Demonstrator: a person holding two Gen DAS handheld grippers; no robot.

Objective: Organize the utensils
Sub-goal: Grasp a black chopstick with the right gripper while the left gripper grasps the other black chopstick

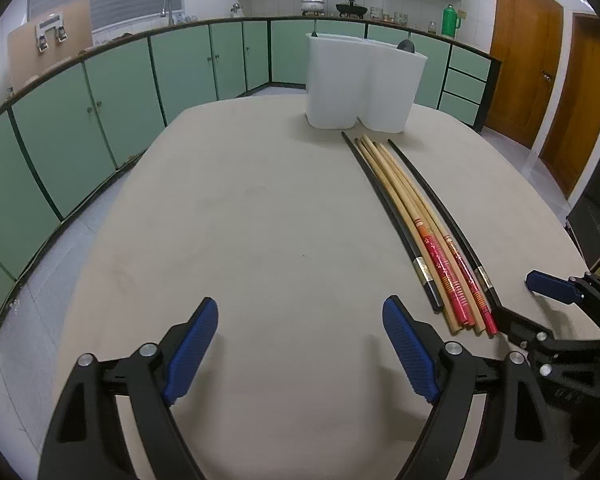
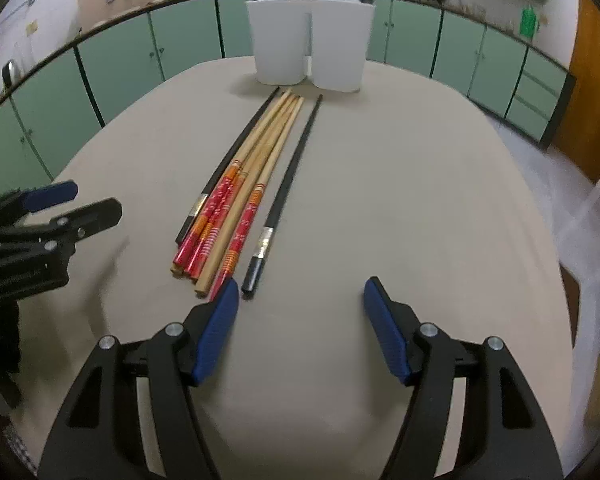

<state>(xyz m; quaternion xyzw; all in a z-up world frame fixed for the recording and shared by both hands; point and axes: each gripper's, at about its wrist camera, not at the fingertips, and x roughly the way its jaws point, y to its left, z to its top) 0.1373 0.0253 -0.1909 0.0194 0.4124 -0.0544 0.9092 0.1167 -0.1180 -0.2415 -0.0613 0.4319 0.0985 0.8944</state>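
Several wooden chopsticks with red patterned ends (image 1: 432, 236) (image 2: 236, 208) lie side by side on the beige table, flanked by two black chopsticks (image 1: 384, 200) (image 2: 284, 196). A white two-compartment holder (image 1: 360, 84) (image 2: 312, 44) stands upright just beyond their tips. My left gripper (image 1: 300, 344) is open and empty, left of the chopsticks' near ends; it also shows in the right wrist view (image 2: 84, 200). My right gripper (image 2: 300, 320) is open and empty just behind the near ends, its left finger close to a red-ended chopstick. It shows in the left wrist view (image 1: 532, 300).
The beige table (image 1: 240, 220) (image 2: 420, 200) has rounded edges, with floor beyond them. Green cabinets (image 1: 120, 92) line the far walls. Wooden doors (image 1: 524, 64) stand at the right. A dark object pokes above the holder's right compartment (image 1: 405, 45).
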